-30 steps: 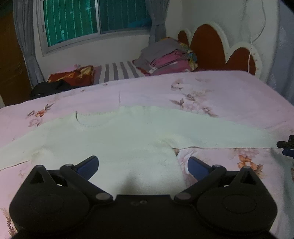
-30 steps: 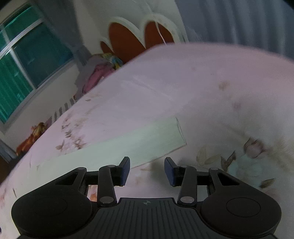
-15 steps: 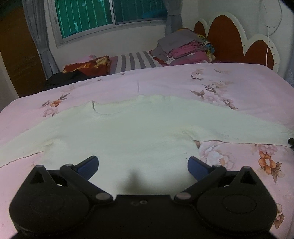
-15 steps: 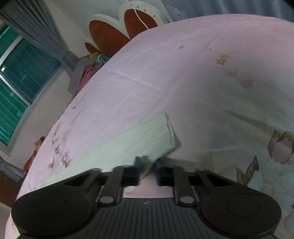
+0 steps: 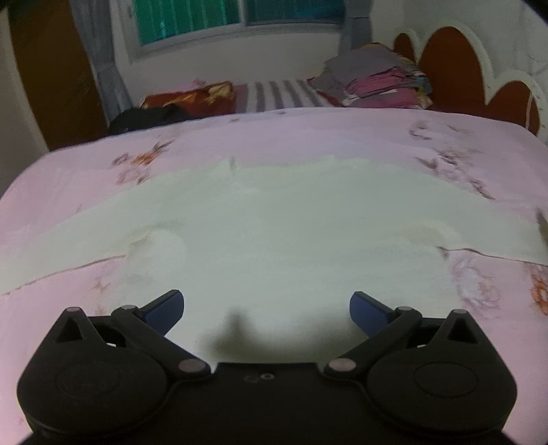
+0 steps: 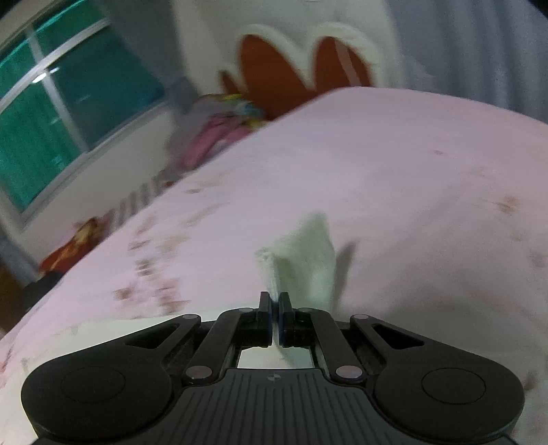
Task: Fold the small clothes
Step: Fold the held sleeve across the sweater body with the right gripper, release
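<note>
The right gripper [image 6: 275,304] is tilted down toward the bed, its two jaws pressed together on the cuff end of the sweater's sleeve [image 6: 304,260]. The pale knit stands up in a peak just ahead of the fingertips, lifted off the sheet and throwing a dark shadow to its right. More of the same cream fabric shows under the gripper body at the lower left of that view.

The left gripper [image 5: 267,304] also points downward, hovering over the lower body of the sweater with its blue-padded fingers [image 5: 164,306] spread wide and nothing between them. Its shadow falls on the knit just in front of it.

There is one cream sweater [image 5: 291,239], lying flat and face up on the pink floral bedsheet [image 5: 308,137]. Its neckline is toward the far side and its two sleeves stretch out left and right. The left sleeve [image 5: 68,236] lies flat on the sheet; the right one runs out of the left camera's frame.

Beyond the bed's far edge I count one stack of folded clothes [image 5: 376,82], grey on top with pink layers beneath. To the left of it lie one striped cushion [image 5: 284,96], one red patterned pillow [image 5: 191,99] and one black bundle [image 5: 147,116]. Above these is a green-tinted window [image 5: 239,17], and at the right a red scalloped headboard [image 5: 455,72].
</note>
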A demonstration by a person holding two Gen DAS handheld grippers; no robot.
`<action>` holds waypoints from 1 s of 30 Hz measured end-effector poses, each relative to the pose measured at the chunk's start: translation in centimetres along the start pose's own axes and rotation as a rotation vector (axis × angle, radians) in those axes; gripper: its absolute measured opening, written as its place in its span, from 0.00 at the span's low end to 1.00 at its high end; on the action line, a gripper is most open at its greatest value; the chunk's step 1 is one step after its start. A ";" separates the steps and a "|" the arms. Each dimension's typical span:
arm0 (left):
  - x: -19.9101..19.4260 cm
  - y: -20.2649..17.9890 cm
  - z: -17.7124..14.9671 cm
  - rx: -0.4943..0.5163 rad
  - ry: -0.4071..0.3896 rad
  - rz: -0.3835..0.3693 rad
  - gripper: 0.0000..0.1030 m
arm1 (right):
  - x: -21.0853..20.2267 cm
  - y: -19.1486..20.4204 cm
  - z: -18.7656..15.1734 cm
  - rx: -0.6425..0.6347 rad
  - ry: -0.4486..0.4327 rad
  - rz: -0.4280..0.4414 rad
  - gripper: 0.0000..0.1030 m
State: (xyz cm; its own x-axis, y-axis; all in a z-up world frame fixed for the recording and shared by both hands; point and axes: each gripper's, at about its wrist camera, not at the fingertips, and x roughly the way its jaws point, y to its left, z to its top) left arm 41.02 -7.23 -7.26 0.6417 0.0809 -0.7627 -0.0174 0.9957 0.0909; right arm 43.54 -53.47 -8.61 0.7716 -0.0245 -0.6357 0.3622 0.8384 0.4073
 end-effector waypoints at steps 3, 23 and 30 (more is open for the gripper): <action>0.9 2.8 -0.3 -0.023 0.010 0.018 1.00 | 0.1 4.9 -1.0 -0.062 0.015 0.053 0.02; 1.8 19.5 -3.1 -0.187 0.009 -0.102 1.00 | 7.1 37.1 -22.1 -0.703 0.154 0.331 0.02; 2.9 19.5 -1.6 -0.218 -0.017 -0.120 0.97 | 6.7 38.4 -25.5 -0.757 0.137 0.342 0.69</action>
State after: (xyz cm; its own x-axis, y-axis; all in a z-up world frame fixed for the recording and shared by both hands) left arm 41.32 12.49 -8.70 0.6617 -0.0370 -0.7489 -0.1046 0.9844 -0.1411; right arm 49.31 -7.52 -13.99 0.6873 0.3222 -0.6510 -0.3662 0.9277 0.0725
